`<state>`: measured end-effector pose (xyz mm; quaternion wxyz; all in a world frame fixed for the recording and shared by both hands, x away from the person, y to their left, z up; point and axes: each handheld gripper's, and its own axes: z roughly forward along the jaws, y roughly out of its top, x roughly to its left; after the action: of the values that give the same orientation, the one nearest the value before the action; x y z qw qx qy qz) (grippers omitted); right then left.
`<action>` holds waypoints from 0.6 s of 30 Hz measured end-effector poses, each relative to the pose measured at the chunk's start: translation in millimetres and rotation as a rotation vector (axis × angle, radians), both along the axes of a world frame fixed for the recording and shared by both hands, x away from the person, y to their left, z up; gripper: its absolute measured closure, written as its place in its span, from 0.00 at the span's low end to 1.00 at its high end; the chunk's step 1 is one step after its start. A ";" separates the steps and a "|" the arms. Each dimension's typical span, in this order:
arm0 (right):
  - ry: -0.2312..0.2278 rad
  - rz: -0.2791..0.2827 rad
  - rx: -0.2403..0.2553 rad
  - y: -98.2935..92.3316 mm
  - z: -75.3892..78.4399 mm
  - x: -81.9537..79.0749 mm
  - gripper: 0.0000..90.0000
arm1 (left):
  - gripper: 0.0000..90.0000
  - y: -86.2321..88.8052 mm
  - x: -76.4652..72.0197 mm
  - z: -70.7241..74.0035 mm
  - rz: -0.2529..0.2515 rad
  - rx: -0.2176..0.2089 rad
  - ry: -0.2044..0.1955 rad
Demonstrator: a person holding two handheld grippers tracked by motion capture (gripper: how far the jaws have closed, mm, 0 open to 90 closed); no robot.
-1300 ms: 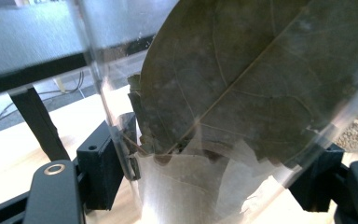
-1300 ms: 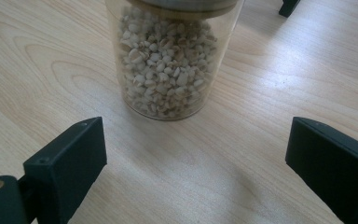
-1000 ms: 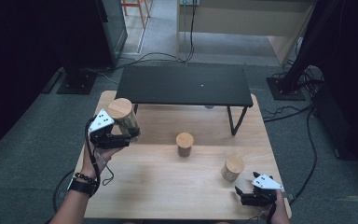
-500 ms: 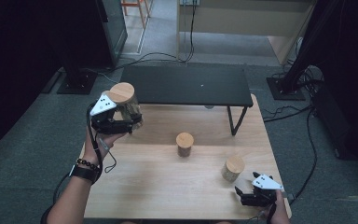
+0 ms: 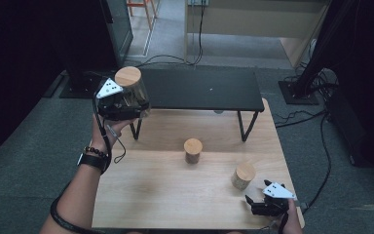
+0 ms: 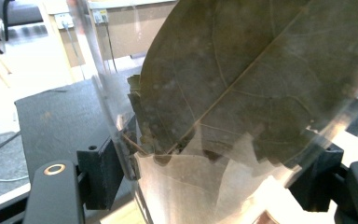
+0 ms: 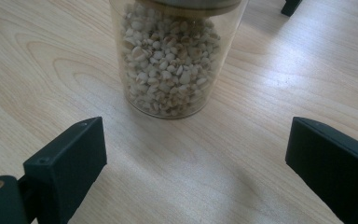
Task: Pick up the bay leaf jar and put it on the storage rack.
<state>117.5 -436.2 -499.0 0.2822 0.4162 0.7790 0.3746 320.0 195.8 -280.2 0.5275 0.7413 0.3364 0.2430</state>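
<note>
A: High view — left gripper point(image 5: 137, 103) is clamped on the leaf jar point(image 5: 131, 90), jar upright, cork lid up, held off the table point(image 5: 165, 195) at the far-left corner. It's right at the left end of the black shelf point(image 5: 199, 88).

B: So the shelf lies right and far of the jar?

A: Yes. My guess is it goes onto the shelf top; the jar's long axis is vertical, so it would need to clear the edge, then move right. Left hand is much the nearer one to it.

B: Right side?

A: Right gripper point(image 5: 252, 204) sits at the near-right edge, jaws wide, nothing in them. Grain jar point(image 5: 243, 176) stands just far-left of it, apart. A third jar point(image 5: 193, 150) is mid-table.

B: Left gripper view?

A: Jar wall point(image 6: 261, 93) sits pressed between the jaws, big dried leaf inside. Shelf top point(image 6: 60, 116) lies beyond, to the left.

B: Right gripper view?

A: Grain jar point(image 7: 177, 60) dead ahead, upright on the wood — jaws spread either side, short of it, no contact.
</note>
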 end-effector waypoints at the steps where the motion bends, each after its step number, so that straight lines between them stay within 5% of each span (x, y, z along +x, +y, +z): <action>1: 0.000 0.000 0.000 0.0 0.0 0.0 0.05 | 0.28 0.0 0.0 0.0 0.000 0.000 0.000; 18: 0.004 -0.002 -0.002 0.7 0.3 0.3 0.06 | 0.28 -7.1 43.2 -1.0 0.070 -0.016 0.019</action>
<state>117.8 -435.5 -498.7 0.2815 0.4172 0.7796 0.3728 363.1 188.7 -281.3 0.5214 0.7270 0.3690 0.2516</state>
